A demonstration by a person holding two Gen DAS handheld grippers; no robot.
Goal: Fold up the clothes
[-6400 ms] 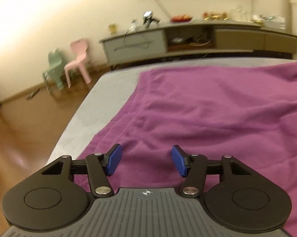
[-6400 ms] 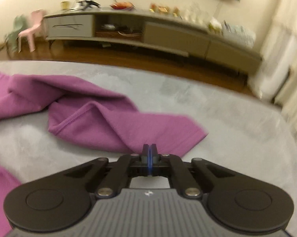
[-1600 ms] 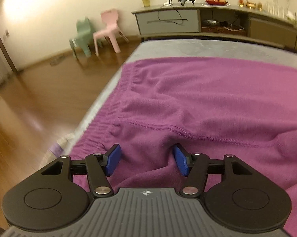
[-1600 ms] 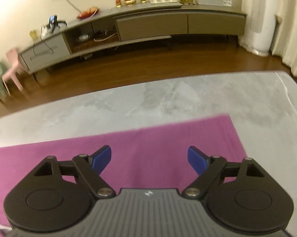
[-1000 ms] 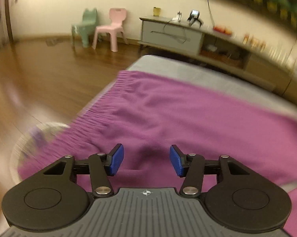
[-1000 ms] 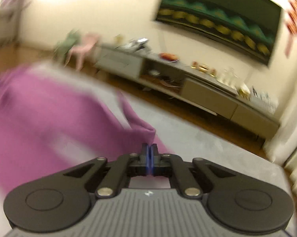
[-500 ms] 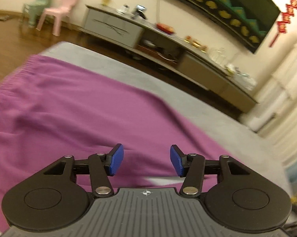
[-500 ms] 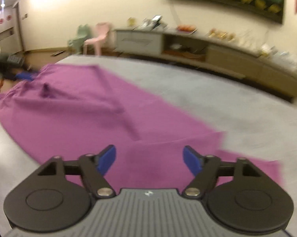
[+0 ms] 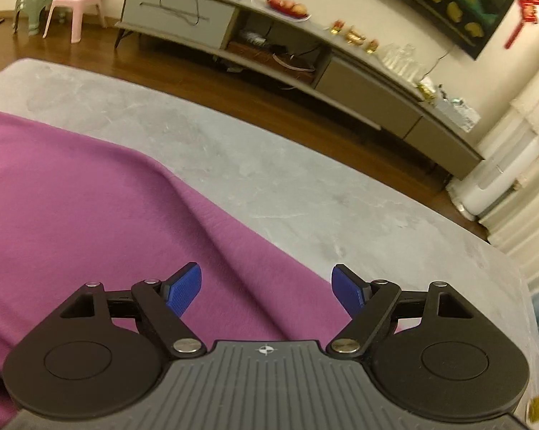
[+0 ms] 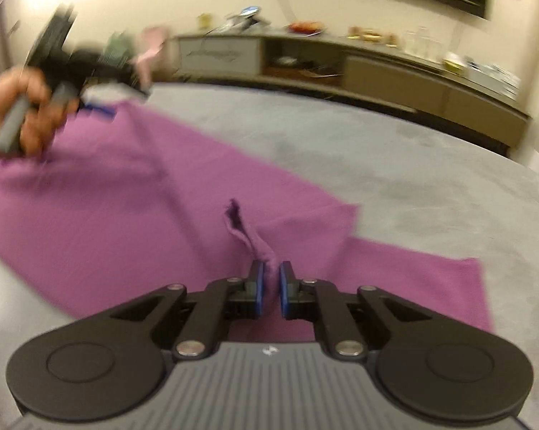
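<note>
Across a grey table point(image 9: 305, 186) lies a purple garment point(image 9: 72, 197), spread mostly flat, with one straight-edged end lying toward the right of the right wrist view and a second layer or panel showing beneath it there. The right hand-held gripper point(image 10: 269, 281) is nearly closed, its blue pads pinching a raised ridge of the purple fabric that stands up between them. The left hand-held gripper point(image 9: 265, 286) hangs over the cloth with its jaws spread wide and nothing between them; in the right wrist view it appears again, blurred, in a person's hand point(image 10: 22, 114) above the far left part of the garment. Judged from this, a fold is in hand: the right side has its grip, and the left seems to be looking for a matching hold. The next move would call for the left pads to close on an edge or layer level with the right's pinch, so both can lift and carry the cloth evenly without dragging it askew. Whether the pinched ridge takes in one layer or several cannot be told. The near part of the garment is hidden behind both gripper bodies, its left extent is cut off, and motion blur smears much of the right wrist view.
</note>
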